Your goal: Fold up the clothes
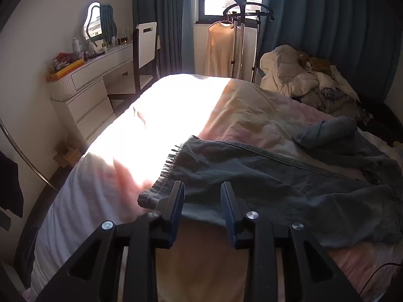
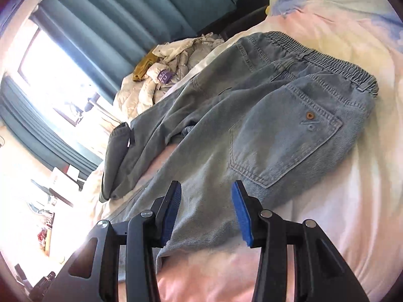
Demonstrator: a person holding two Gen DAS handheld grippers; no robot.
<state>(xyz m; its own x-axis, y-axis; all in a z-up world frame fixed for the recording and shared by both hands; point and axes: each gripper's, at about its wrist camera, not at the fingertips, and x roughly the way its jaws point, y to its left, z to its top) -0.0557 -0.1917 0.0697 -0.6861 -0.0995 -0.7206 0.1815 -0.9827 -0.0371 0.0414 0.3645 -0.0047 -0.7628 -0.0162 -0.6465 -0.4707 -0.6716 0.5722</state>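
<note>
A: From the left wrist, where do things stand?

B: The left gripper (image 1: pixel 201 196) has its 2 blue-padded jaws apart, hovering over the frayed hem of the faded blue denim jeans (image 1: pixel 264 183), which lie spread across the pink-and-white quilted bed (image 1: pixel 105 176). Nothing is clamped.

A: And the right wrist?

B: The right gripper (image 2: pixel 205 201) is likewise spread wide, poised above the seat near the back pocket (image 2: pixel 284 143), gripping nothing. The elastic waistband (image 2: pixel 320 55) lies flat, while 1 leg is rumpled and doubled over.

A: Progress?

B: Seemingly barely begun: no tidy fold shows; straightening and every fold remain.
</note>
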